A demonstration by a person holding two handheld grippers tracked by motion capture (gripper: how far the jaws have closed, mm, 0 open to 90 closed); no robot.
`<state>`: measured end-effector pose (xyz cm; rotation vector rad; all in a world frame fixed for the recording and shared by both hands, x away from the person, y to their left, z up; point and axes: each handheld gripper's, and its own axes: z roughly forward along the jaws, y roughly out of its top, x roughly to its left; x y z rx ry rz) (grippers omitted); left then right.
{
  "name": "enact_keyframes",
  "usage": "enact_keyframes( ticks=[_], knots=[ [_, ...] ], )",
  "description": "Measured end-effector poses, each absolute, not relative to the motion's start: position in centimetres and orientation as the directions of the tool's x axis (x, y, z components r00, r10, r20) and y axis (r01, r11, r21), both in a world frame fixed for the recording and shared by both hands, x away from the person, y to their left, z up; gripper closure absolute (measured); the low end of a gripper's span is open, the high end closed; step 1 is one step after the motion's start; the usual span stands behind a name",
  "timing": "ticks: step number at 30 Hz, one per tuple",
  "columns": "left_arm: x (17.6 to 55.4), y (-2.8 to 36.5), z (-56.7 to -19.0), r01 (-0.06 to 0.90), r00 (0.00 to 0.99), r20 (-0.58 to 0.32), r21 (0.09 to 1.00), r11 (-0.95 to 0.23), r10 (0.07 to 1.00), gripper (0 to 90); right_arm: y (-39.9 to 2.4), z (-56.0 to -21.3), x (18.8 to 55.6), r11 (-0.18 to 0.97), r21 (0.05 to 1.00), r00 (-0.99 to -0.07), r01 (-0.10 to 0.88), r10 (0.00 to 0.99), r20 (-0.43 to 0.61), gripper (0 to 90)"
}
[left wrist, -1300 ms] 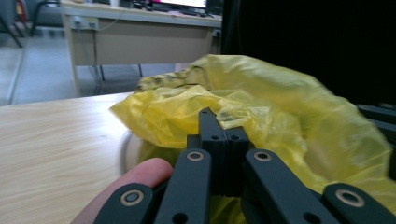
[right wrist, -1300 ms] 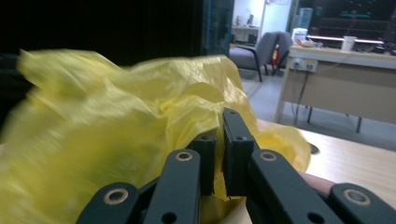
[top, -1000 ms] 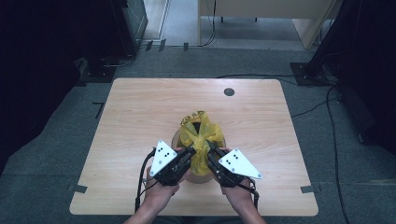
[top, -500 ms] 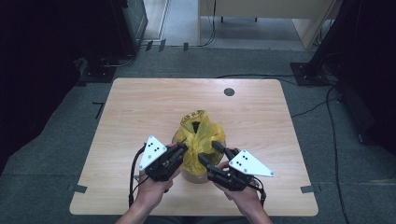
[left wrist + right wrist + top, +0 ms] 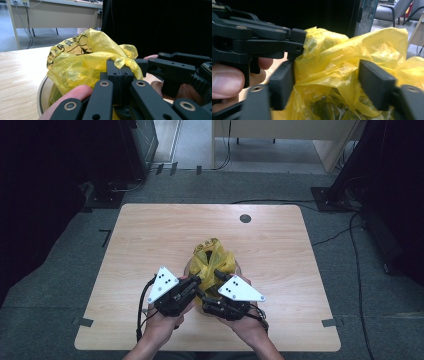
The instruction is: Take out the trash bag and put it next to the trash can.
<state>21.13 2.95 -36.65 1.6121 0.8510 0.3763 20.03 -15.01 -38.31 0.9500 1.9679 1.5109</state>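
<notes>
High view: a yellow plastic bag [image 5: 214, 262] sits in a round bowl [image 5: 189, 268] near the front middle of the wooden table [image 5: 150, 235], with both grippers closing in from the person's side. The bag is thin, soft film, judged light, crinkly and slippery; it will crumple and stretch rather than hold shape, and it could tear if pulled hard. The gathered ears at its top offer the surest hold, since loose film slides between pads. At left, the left gripper [image 5: 192, 284] angles in toward the bag's near left side, its jaws clenched on a twisted fold of the bag, as the left gripper view shows [image 5: 120, 65]. At right, the right gripper [image 5: 212, 296] lies almost level, pointing left across the front of the bag; its jaws have just been opening and now stand apart with bunched film between them [image 5: 327, 75], released rather than pinching. Both hands rest low at the table's front edge.
</notes>
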Motion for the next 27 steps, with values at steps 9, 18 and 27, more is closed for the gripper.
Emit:
enact_keyframes(
  ticks=[9,18,27],
  knots=[
    [21.1,3.9,-37.0,0.296,0.656,-0.190,0.955,-0.017,0.730,73.5,-14.3,-38.6,20.2,0.148,0.958,-0.627,0.244,0.778,0.039,83.5],
    [20.9,6.0,-37.2,0.294,0.609,-0.207,0.956,0.024,0.766,37.3,-15.3,-38.3,20.4,0.081,0.972,-0.565,0.222,0.823,0.060,87.6],
    [21.1,8.9,-38.8,0.301,0.548,-0.205,0.953,0.038,0.811,32.1,-15.7,-37.8,20.4,0.055,0.980,-0.537,0.192,0.842,0.057,87.7]
  ],
)
